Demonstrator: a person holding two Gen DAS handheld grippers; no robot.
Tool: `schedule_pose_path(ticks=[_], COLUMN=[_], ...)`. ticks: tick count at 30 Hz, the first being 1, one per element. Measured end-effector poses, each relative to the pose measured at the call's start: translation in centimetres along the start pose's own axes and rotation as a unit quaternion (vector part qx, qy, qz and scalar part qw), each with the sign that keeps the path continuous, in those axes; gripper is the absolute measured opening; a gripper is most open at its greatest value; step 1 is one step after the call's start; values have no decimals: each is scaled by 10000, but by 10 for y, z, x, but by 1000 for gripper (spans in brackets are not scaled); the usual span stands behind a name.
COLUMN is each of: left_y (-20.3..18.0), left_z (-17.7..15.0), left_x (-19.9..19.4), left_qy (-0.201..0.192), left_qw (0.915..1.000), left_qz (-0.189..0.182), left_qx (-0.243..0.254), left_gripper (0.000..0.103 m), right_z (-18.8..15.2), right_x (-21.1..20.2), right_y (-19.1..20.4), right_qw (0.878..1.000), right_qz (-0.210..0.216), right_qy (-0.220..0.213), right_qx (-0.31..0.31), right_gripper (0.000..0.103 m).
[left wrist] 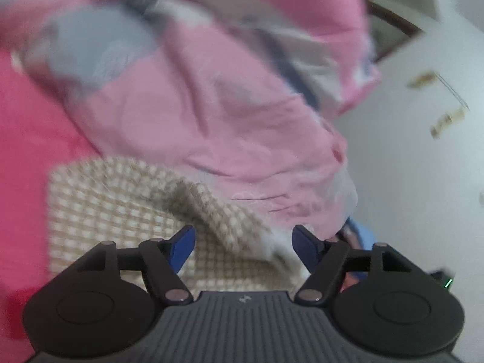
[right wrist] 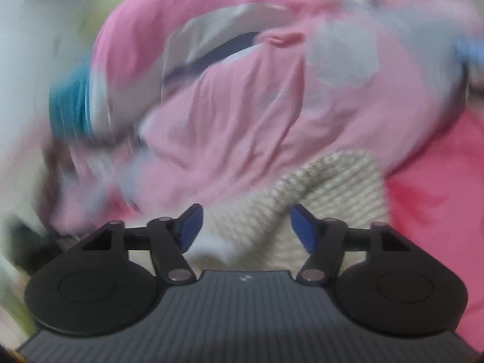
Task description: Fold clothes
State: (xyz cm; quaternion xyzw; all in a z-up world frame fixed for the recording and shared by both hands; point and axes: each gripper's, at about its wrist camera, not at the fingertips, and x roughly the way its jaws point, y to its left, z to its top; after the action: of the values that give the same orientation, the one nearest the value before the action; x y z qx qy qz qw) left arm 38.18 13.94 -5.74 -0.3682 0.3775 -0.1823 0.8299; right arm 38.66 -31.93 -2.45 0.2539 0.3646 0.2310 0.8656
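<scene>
A beige checked garment [left wrist: 121, 211] lies folded over on a red-pink sheet [left wrist: 27, 151], right under my left gripper [left wrist: 243, 245]. That gripper is open, its blue pads [left wrist: 183, 246] apart over the cloth and not pressing it. In the right wrist view the same beige checked garment [right wrist: 332, 187] lies below my right gripper [right wrist: 245, 227], which is also open with nothing pinched. Beyond both grippers a pile of pink clothes with grey patches [left wrist: 211, 106] [right wrist: 242, 106] fills the view, blurred.
A white wall [left wrist: 408, 166] and a dark wooden frame [left wrist: 393, 27] stand to the right in the left wrist view. A teal cloth [right wrist: 69, 103] sits at the left of the pile in the right wrist view. The red-pink sheet [right wrist: 438, 196] extends to the right.
</scene>
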Motion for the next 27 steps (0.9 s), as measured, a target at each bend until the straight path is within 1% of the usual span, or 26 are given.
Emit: schedule_pose_path(ticks=[1,2,4,6,8,9,10,11,12,13,14,15,16,18,19,21,23,26,27], left_y=[6,11,18,21,19,17,15,11,7,2,-3,-7,-11,-16,-15,-13,-4,4,5], left_z=[5,7,11,11,9,8,6,3,0,-3,-6,-7,-8,-12,-16,-23,-30,-34,-34], left_x=[14,26,50,67,76,79,82,83,84,84,83,83,82,83,84,86,88,86,84], left_qy=[133,280,535,725,737,733,730,716,700,579,457,333,210,-32,-49,-81,-27,-14,-7], left_qw=[9994,9984,9954,9934,9938,9946,9957,9967,9973,9977,9970,9960,9944,9898,9877,9830,9832,9856,9858], left_qz=[26,12,79,71,89,90,94,149,203,278,351,383,414,455,508,612,597,516,510], left_qx=[-308,-487,-794,-887,-827,-722,-566,-339,-110,200,509,729,948,1349,1477,1729,1726,1611,1599], left_gripper=[72,72,71,69,65,57,45,41,38,32,30,28,27,26,26,26,26,30,32], right_z=[6,11,10,8,5,5,5,6,6,7,9,12,15,21,21,15,10,8,7], right_x=[6,12,40,60,78,85,90,93,94,95,96,96,97,102,106,112,118,117,115], right_y=[-8,-16,-24,-26,-29,-29,-29,-28,-26,-24,-22,-21,-21,-21,-21,-24,-28,-36,-38], right_qw=[9987,9952,9902,9886,9872,9870,9876,9883,9901,9918,9939,9958,9970,9988,9995,9996,9989,9993,9994], right_qz=[192,362,400,262,188,232,265,294,302,305,284,269,279,289,248,182,121,200,229], right_qy=[5,30,352,547,702,726,704,679,630,577,504,412,332,205,178,152,130,139,142], right_qx=[471,908,1292,1378,1423,1413,1378,1334,1219,1098,934,771,637,331,89,-184,-432,-283,-236], right_gripper=[72,72,72,72,72,72,68,64,52,40,33,22,19,16,16,15,15,19,22])
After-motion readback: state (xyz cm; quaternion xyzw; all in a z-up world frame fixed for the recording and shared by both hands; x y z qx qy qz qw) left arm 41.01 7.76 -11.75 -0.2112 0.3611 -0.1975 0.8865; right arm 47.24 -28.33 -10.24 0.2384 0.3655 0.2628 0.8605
